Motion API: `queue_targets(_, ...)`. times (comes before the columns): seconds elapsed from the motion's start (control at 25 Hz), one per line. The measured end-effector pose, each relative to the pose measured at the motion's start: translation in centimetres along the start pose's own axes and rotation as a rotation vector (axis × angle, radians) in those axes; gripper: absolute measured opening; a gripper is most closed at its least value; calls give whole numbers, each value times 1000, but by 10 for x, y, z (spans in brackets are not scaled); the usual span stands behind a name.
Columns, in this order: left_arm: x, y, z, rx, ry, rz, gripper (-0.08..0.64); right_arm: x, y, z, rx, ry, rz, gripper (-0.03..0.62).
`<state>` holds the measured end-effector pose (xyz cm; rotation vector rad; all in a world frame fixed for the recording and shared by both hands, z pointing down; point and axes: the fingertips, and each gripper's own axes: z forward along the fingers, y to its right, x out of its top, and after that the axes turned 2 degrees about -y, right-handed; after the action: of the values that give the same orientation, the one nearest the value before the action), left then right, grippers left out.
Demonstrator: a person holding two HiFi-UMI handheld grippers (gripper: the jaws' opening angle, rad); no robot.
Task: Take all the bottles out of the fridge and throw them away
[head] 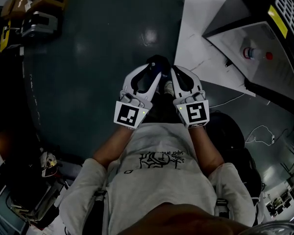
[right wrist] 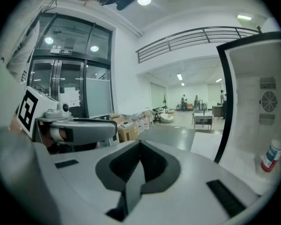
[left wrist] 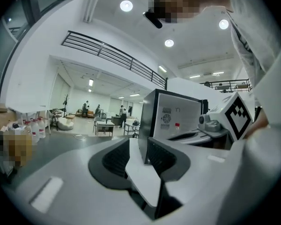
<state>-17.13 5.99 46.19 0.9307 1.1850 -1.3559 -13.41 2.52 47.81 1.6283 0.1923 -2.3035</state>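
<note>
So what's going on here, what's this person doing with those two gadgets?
A person holds a two-jaw tool in each hand, close in front of the chest. Neither holds anything: the left gripper has its jaws apart, and the right gripper is shut. Ahead to the right, a fridge is open with a red-capped bottle inside, not yet touched.

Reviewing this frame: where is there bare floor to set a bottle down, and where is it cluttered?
Free: the dark floor between the yellow equipment at upper left and the white slab; also the slab's bare part beside the fridge. Crowded: cables on the floor at right, and piled gear at lower left.
</note>
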Motion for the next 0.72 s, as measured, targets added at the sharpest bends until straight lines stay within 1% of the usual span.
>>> queue_targets(0.24,35,10,-5,-8,25,26,59,30,0,-17,2,23,-28,8)
queue_targets(0.32,45,14,-6,-10,36,32,9,39,1,-22,3,33,-31,8)
queue_targets(0.6,75,26,-19,-33,69,40,9,65,-10,-35,9,64,-46,8)
queue_targets(0.72,82,33,-22,-47,68,34,9,73,-11,-43,5,73,-49,8)
